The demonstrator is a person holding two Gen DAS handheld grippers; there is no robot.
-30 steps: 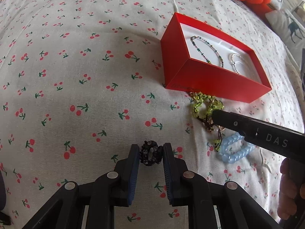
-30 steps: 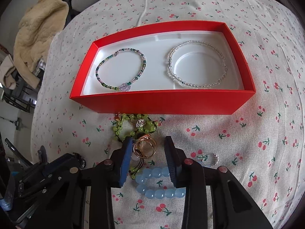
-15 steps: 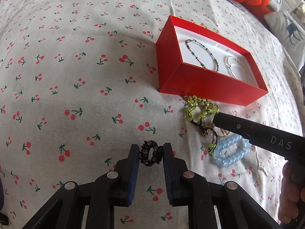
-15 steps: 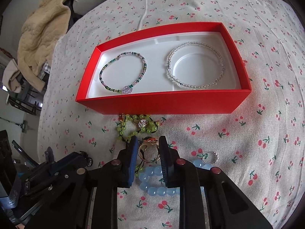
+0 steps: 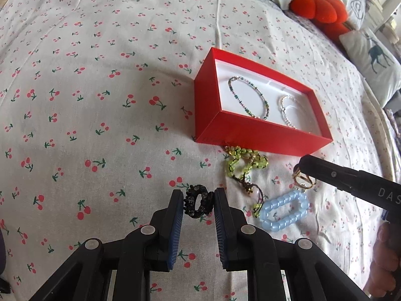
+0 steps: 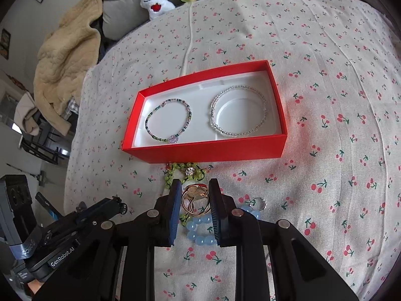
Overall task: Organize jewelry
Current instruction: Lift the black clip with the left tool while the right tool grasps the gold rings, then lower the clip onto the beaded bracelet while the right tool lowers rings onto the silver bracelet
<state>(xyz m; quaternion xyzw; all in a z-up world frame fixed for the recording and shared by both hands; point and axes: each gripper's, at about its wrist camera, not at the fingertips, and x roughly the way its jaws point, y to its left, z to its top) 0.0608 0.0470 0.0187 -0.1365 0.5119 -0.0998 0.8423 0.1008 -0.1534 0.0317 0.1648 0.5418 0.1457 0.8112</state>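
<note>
Right wrist view: jaws hide part of blue bracelet (image 6: 200, 230).

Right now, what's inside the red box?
Inside the red box, two bracelets lie on a white liner: a multicolour beaded one and a clear beaded one. The near wall hides the liner's front edge.

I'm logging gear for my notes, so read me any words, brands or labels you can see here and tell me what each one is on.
"DAS", cut off by the picture's edge: white letters on the right gripper body, in the left wrist view.
"GenRobot.AI": on the left gripper body, in the right wrist view.
A curved label just left of that one: too blurred to read.
The red box shows no legible print.
</note>
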